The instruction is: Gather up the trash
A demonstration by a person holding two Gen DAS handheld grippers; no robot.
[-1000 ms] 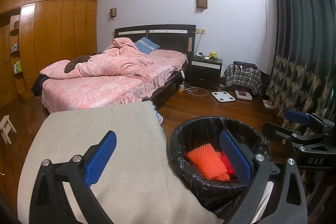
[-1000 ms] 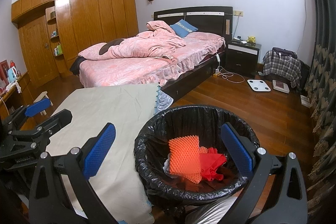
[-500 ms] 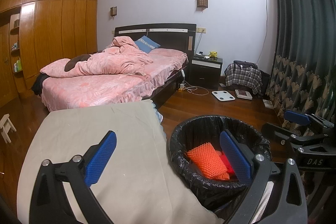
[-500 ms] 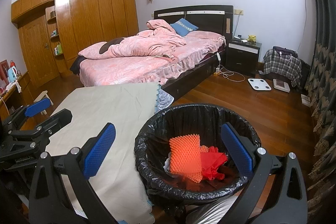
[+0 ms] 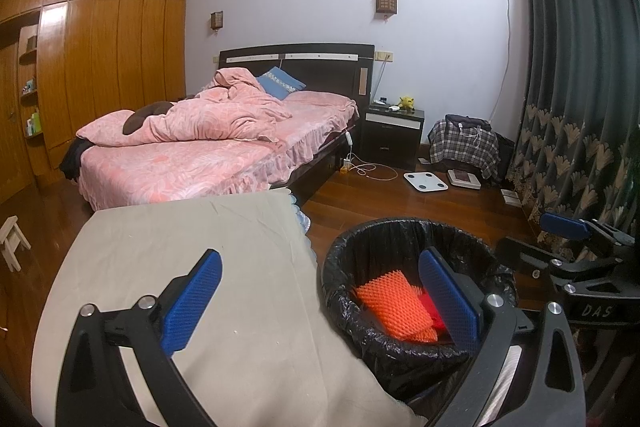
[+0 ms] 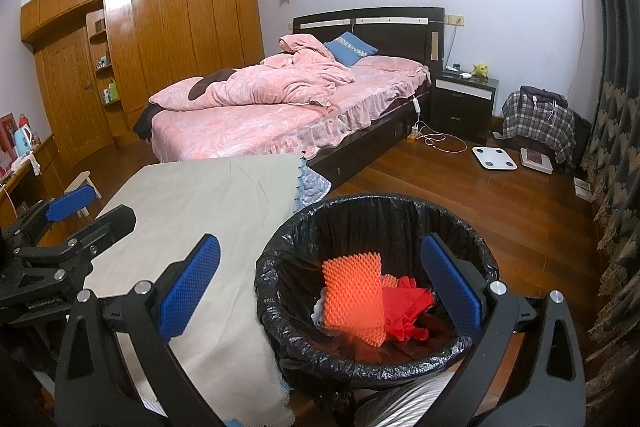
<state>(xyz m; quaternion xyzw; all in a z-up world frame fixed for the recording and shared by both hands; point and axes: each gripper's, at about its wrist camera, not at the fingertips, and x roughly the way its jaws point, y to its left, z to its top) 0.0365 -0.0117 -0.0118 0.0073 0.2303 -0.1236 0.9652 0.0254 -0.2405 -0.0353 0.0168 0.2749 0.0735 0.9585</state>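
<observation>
A round bin lined with a black bag (image 5: 404, 239) (image 6: 360, 215) stands on the wood floor beside a cloth-covered table. Inside lie an orange foam net (image 5: 394, 305) (image 6: 352, 297) and red crumpled trash (image 6: 408, 307). My left gripper (image 5: 320, 301) hovers open over the table's edge and the bin, nothing between its blue pads. My right gripper (image 6: 320, 287) is open too, above the bin's near rim, and empty. Each gripper shows in the other's view: the right gripper at the right side (image 5: 568, 231), the left gripper at the left side (image 6: 76, 203).
The beige tablecloth (image 5: 192, 251) (image 6: 208, 203) covers the table at lower left. A pink bed (image 6: 288, 107), a dark nightstand (image 6: 464, 99), a white scale (image 6: 494, 158) and a charger cable lie beyond. Dark curtains (image 5: 580, 107) hang on the right; a small stool (image 5: 12, 239) stands at left.
Both views have crept slightly; the grippers stay open and the trash in the bin has not moved.
</observation>
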